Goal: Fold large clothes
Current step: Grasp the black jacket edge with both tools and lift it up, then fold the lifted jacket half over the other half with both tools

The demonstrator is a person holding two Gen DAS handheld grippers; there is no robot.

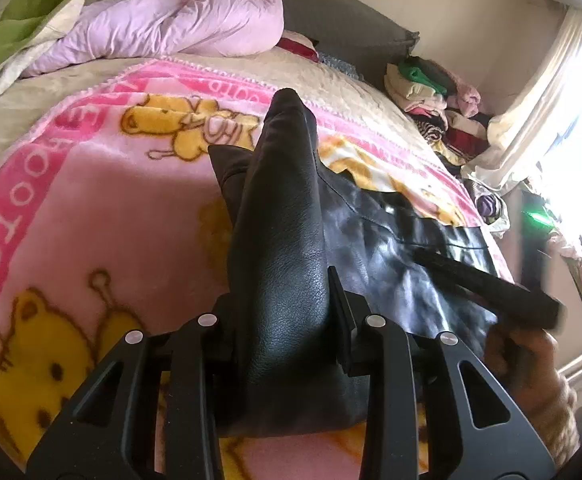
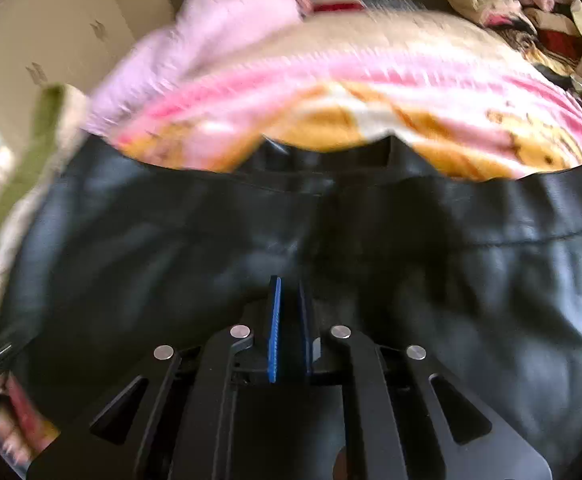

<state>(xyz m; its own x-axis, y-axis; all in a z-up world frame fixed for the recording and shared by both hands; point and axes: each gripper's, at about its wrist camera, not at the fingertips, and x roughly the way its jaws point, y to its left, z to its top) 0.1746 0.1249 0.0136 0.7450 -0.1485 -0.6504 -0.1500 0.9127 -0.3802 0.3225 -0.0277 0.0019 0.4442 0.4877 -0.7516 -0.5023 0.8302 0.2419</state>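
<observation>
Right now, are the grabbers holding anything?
The left gripper pinches a raised fold of the black leather garment. The right gripper is shut; whether it grips anything cannot be told.

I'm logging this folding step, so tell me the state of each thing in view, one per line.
left gripper: shut on a raised fold of the black leather garment
right gripper: shut, nothing visibly between its pads
black leather garment: partly spread on the blanket, one part lifted
pink cartoon blanket: laid flat on the bed
lilac duvet: crumpled

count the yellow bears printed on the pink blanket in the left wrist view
3 clearly: one yellow bear at lower left, one above centre, one right of the black leather garment, which may hide more.
</observation>
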